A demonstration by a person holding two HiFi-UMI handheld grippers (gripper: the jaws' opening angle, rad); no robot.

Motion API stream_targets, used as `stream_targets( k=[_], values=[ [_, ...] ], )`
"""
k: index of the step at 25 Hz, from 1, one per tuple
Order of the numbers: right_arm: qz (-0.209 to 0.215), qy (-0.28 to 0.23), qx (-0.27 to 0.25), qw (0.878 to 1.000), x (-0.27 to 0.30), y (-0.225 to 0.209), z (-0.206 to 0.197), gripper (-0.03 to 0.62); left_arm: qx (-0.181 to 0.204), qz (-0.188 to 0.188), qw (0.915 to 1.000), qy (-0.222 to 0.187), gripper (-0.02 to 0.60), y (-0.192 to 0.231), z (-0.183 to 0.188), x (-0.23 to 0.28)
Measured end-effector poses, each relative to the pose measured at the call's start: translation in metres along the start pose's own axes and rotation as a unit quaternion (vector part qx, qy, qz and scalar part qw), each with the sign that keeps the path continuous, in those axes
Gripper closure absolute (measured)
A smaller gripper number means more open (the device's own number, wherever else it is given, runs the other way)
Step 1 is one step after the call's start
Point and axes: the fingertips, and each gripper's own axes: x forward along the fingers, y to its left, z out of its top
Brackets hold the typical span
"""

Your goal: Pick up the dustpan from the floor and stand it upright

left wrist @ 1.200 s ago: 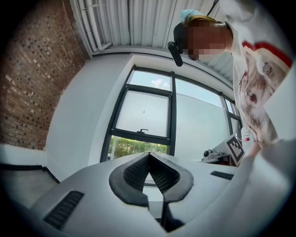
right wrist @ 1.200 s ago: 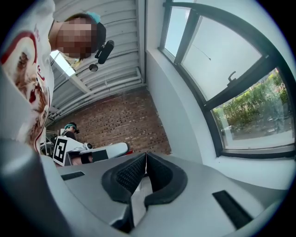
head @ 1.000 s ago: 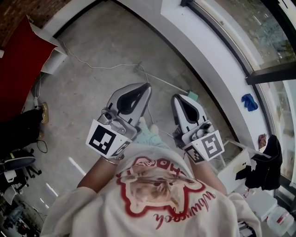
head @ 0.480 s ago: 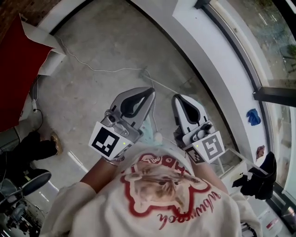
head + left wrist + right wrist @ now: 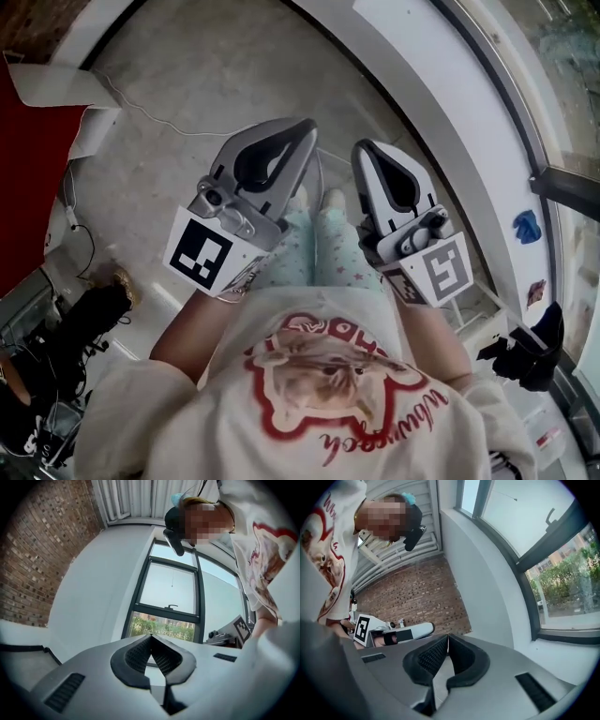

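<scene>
No dustpan shows in any view at this moment. In the head view my left gripper (image 5: 305, 127) and right gripper (image 5: 366, 148) are held side by side in front of the person's chest, over the grey floor (image 5: 187, 178). Both point level toward the white window wall, and each has its fingertips touching with nothing between them. The left gripper view looks along shut jaws (image 5: 151, 635) at a dark-framed window (image 5: 168, 602). Shut jaws (image 5: 448, 635) also fill the bottom of the right gripper view, with the left gripper (image 5: 389, 632) off to the side.
A red sheet (image 5: 28, 141) and a thin white cable (image 5: 141, 111) lie at the left. The curved white window ledge (image 5: 422, 84) runs along the right, with a blue cloth (image 5: 527, 225) beyond it. Black gear (image 5: 84, 319) sits at lower left, a brick wall (image 5: 37, 550) farther off.
The person has walked on toward the window wall, so the floor slid down the head view. A thin rod and a green item seen ahead earlier are now out of sight. Both grippers stayed shut.
</scene>
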Motion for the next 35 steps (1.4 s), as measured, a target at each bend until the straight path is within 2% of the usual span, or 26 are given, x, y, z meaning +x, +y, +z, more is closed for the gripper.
stream_targets(
  k=[3, 5, 7, 10, 15, 20, 22, 27, 32, 33, 34, 35],
  values=[
    [-0.005, 0.025, -0.023, 0.999, 0.006, -0.025, -0.030, 0.568, 0.000, 0.007, 0.9999, 0.014, 0.563, 0.012, -0.025, 0.013],
    [0.001, 0.060, -0.053, 0.997, 0.010, -0.038, -0.064, 0.568, 0.019, 0.008, 0.9993, 0.033, 0.562, 0.018, -0.047, 0.020],
    [0.016, 0.087, -0.066, 0.994, 0.018, -0.049, -0.097, 0.568, 0.025, 0.012, 0.9986, 0.045, 0.562, 0.027, -0.070, 0.030],
    [0.044, 0.122, -0.086, 0.988, 0.034, -0.067, -0.151, 0.568, 0.015, 0.031, 0.9978, 0.056, 0.562, 0.051, -0.109, 0.042],
    [0.108, 0.183, -0.130, 0.969, 0.056, -0.087, -0.245, 0.568, 0.021, 0.072, 0.9927, 0.095, 0.561, 0.095, -0.193, 0.046],
    [0.139, 0.235, -0.155, 0.949, 0.065, -0.106, -0.317, 0.568, -0.007, 0.119, 0.9852, 0.124, 0.563, 0.133, -0.273, 0.049],
    [0.143, 0.254, -0.155, 0.944, 0.068, -0.111, -0.347, 0.568, -0.015, 0.130, 0.9833, 0.127, 0.563, 0.144, -0.297, 0.043],
    [0.148, 0.286, -0.095, 0.942, 0.072, -0.128, -0.430, 0.566, -0.027, 0.145, 0.9773, 0.153, 0.563, 0.161, -0.358, 0.030],
    [0.157, 0.342, -0.100, 0.921, 0.067, -0.150, -0.528, 0.566, -0.037, 0.147, 0.9723, 0.178, 0.561, 0.174, -0.422, 0.021],
    [0.159, 0.355, -0.110, 0.915, 0.067, -0.156, -0.548, 0.544, -0.039, 0.147, 0.9719, 0.180, 0.562, 0.178, -0.433, 0.021],
    [0.162, 0.369, -0.119, 0.908, 0.066, -0.162, -0.567, 0.489, -0.040, 0.146, 0.9718, 0.181, 0.563, 0.181, -0.444, 0.022],
    [0.162, 0.383, -0.127, 0.901, 0.065, -0.169, -0.585, 0.473, -0.041, 0.144, 0.9720, 0.181, 0.563, 0.183, -0.453, 0.023]
  ],
)
